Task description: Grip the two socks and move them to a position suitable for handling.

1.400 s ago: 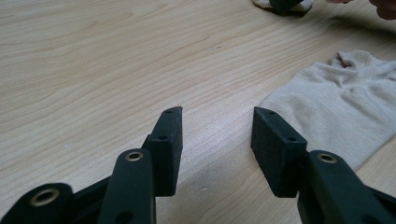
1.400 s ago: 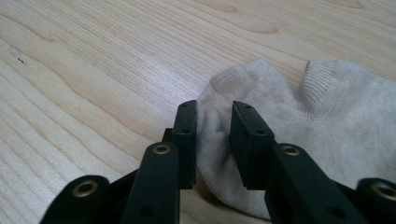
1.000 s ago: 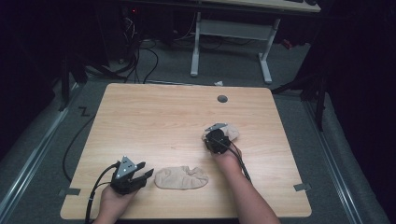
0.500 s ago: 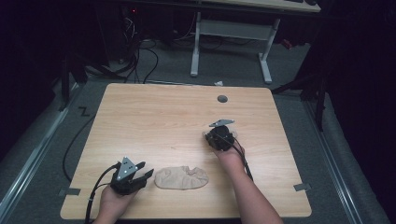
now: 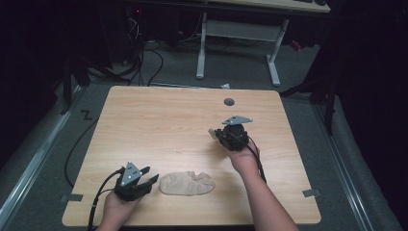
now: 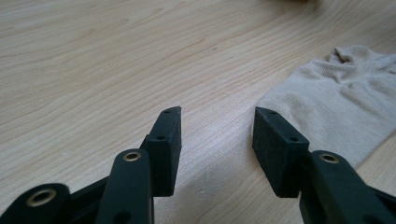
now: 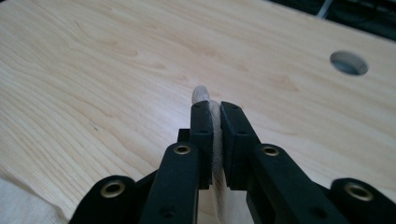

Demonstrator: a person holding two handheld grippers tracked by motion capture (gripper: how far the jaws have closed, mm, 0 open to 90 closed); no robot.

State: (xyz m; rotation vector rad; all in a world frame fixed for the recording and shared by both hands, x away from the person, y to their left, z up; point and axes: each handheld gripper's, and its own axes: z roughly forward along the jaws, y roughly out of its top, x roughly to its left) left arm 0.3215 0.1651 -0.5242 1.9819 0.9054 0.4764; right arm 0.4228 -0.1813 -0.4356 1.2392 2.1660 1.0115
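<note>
1. Pale wood-grain table [image 5: 163, 130] under me, dark floor and cables around it.
2. My right gripper [image 7: 214, 122] is clamped on a beige sock [image 7: 201, 94], a thin fold of knit pinched between the pads, lifted above the table's right half.
3. A second beige sock [image 5: 186, 183] lies flat and slightly rumpled near the front edge, ribbed cuff bunched.
4. My left gripper [image 6: 217, 127] rests just beside it, jaws wide apart, holding nothing.
</note>
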